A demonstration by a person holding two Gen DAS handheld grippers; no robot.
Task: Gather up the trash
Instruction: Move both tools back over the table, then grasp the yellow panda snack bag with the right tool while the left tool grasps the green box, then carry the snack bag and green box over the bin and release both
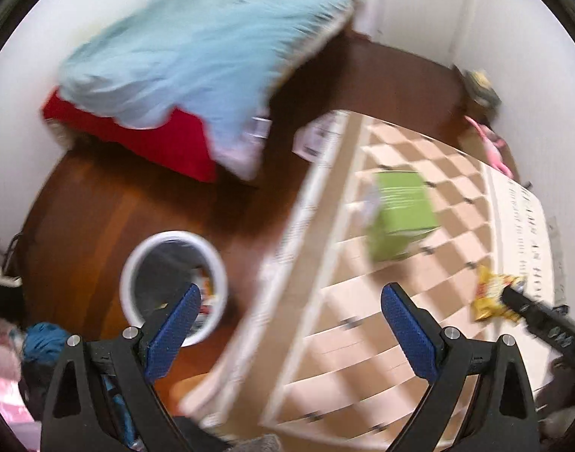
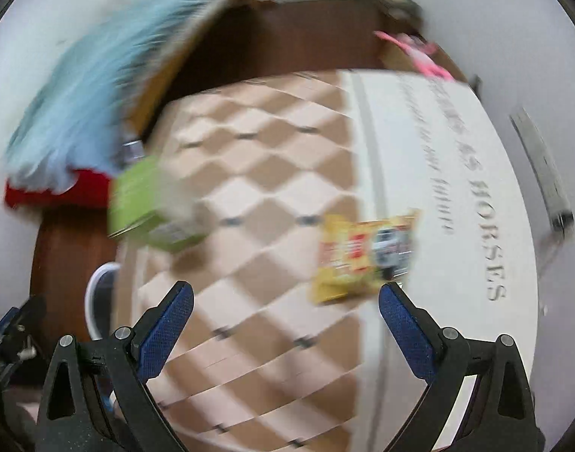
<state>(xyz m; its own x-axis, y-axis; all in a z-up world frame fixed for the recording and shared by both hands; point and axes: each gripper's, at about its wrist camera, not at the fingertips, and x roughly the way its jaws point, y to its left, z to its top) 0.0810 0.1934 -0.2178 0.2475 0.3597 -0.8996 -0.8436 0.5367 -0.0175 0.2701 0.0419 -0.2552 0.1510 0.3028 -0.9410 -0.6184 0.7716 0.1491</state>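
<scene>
A yellow snack wrapper lies on the checkered tabletop, just beyond the right gripper, whose jaws stand apart. A green box, blurred, sits farther left. The left gripper, jaws likewise apart, hangs near the white wastebasket on the floor.

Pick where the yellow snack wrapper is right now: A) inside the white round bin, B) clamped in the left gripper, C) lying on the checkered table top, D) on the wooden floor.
C: the yellow snack wrapper lies flat on the checkered table top, ahead of the open right gripper.
</scene>
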